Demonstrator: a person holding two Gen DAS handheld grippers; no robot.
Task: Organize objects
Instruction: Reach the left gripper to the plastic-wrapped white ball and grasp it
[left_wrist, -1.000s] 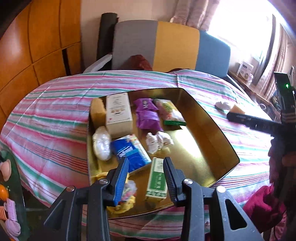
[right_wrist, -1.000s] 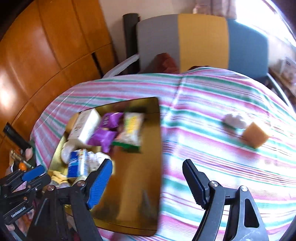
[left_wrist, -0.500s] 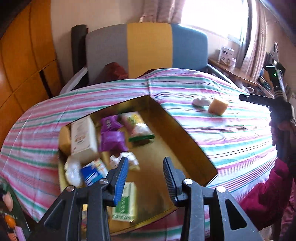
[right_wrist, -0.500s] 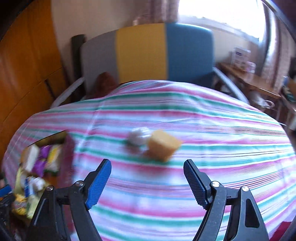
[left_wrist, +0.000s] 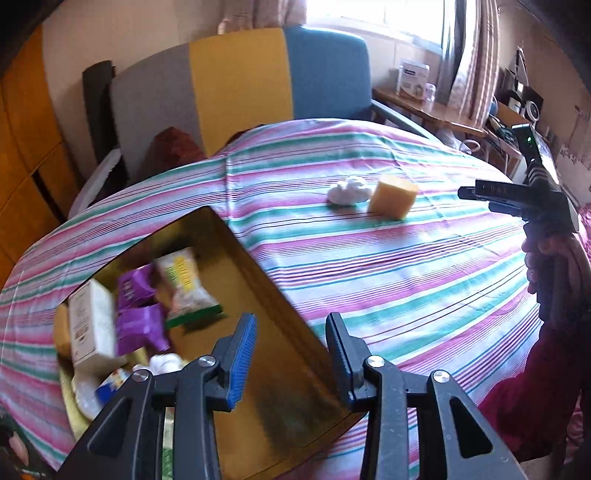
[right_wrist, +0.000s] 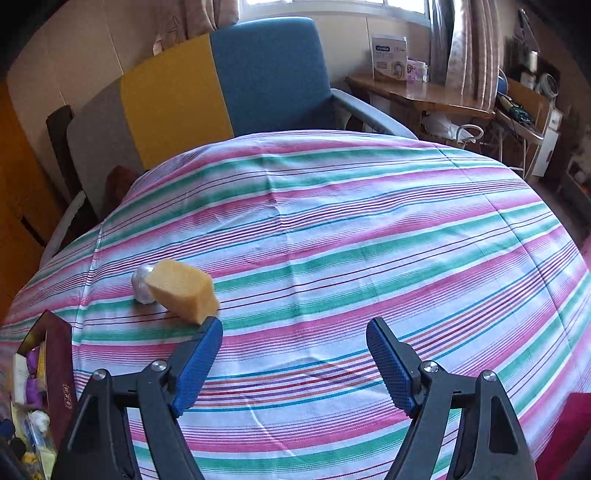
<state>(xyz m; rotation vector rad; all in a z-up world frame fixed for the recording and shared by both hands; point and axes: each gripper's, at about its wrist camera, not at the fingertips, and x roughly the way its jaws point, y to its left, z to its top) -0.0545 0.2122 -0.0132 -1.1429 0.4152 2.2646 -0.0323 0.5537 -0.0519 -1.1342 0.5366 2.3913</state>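
Tray (left_wrist: 284, 295) now leftward on striped tablecloth (left_wrist: 388, 266)

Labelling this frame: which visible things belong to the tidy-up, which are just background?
Job: gold box, packets inside it, yellow sponge block, white wad, both empty grippers.
Background: striped cloth, chair, side desk.

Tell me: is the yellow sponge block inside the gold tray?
No, the yellow sponge block lies on the striped tablecloth, outside the gold tray.

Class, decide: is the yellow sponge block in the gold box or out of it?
Out. The yellow sponge block sits on the striped tablecloth beside a white wad, apart from the gold box.
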